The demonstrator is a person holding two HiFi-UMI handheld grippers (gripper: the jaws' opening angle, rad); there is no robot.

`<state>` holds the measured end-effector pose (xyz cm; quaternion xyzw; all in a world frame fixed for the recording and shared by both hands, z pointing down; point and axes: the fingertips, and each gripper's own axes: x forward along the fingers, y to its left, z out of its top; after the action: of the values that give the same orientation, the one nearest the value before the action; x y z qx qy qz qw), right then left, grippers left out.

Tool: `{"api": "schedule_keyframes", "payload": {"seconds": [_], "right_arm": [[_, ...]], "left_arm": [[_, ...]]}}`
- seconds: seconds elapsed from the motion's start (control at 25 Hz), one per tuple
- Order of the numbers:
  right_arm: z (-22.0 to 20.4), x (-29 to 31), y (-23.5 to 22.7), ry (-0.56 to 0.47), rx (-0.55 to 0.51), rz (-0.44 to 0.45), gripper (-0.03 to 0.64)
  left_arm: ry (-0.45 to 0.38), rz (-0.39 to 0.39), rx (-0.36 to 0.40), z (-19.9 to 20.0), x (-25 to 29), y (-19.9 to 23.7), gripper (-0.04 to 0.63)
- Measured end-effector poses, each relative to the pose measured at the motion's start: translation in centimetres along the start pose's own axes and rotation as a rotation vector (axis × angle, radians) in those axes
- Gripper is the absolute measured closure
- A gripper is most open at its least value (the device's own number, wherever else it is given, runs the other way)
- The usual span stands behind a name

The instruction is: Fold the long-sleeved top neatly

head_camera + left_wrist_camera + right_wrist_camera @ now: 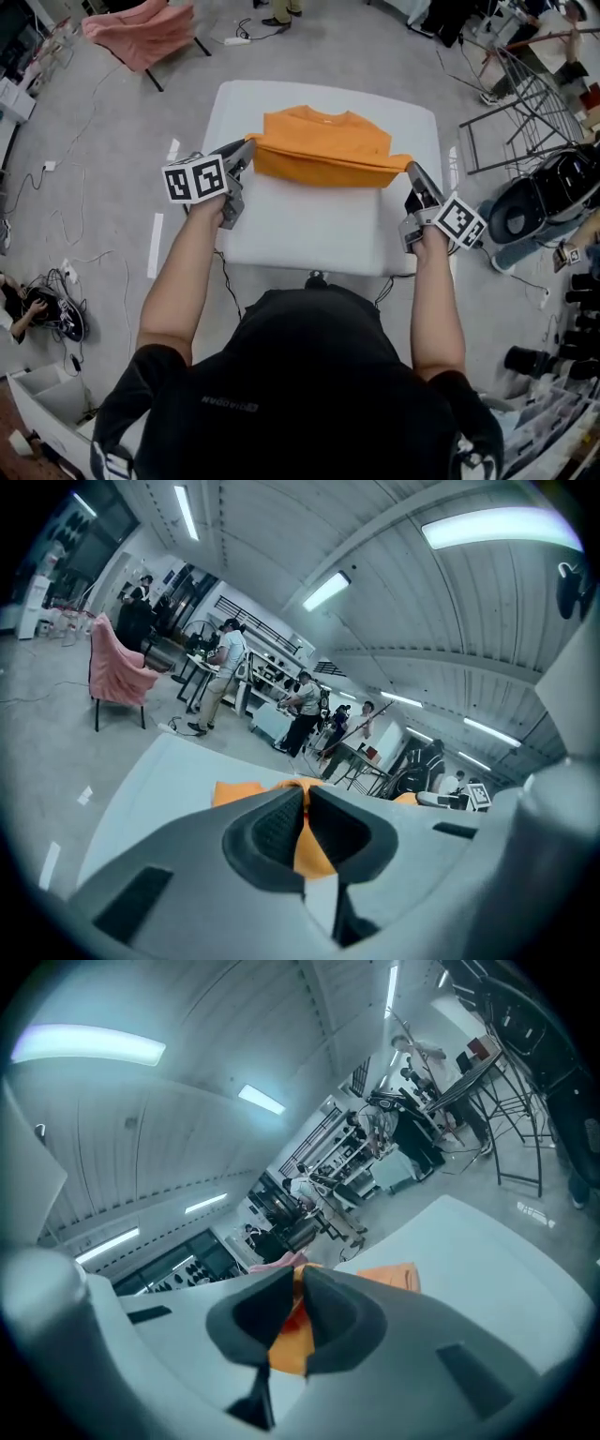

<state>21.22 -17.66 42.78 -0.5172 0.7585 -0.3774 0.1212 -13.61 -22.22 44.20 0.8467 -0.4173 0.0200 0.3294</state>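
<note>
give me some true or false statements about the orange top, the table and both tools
1. The left tool is shut on an edge of the orange top. True.
2. The right tool is open and empty. False: orange cloth is pinched between its jaws.
3. The top is spread flat on a wooden table. False: the table is white, and the top is folded over, with its near edge held by both tools.
4. A pink cloth is draped over a chair on the floor beyond the table. True.
</note>
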Motion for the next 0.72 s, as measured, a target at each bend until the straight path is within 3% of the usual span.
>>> {"api": "schedule_keyframes", "payload": {"seconds": [0.36,0.72], "right_arm": [[4.0,10.1,-4.0,0.082,0.051,0.019,0.577],[2.5,18.1,-10.3,0.198,0.104,-0.04,0.575]], "left_arm": [[0.077,0.098,-0.101,3.5,8.5,4.6,0.575],[0.177,0.249,-0.205,1.8,14.6,10.7,0.575]]}}
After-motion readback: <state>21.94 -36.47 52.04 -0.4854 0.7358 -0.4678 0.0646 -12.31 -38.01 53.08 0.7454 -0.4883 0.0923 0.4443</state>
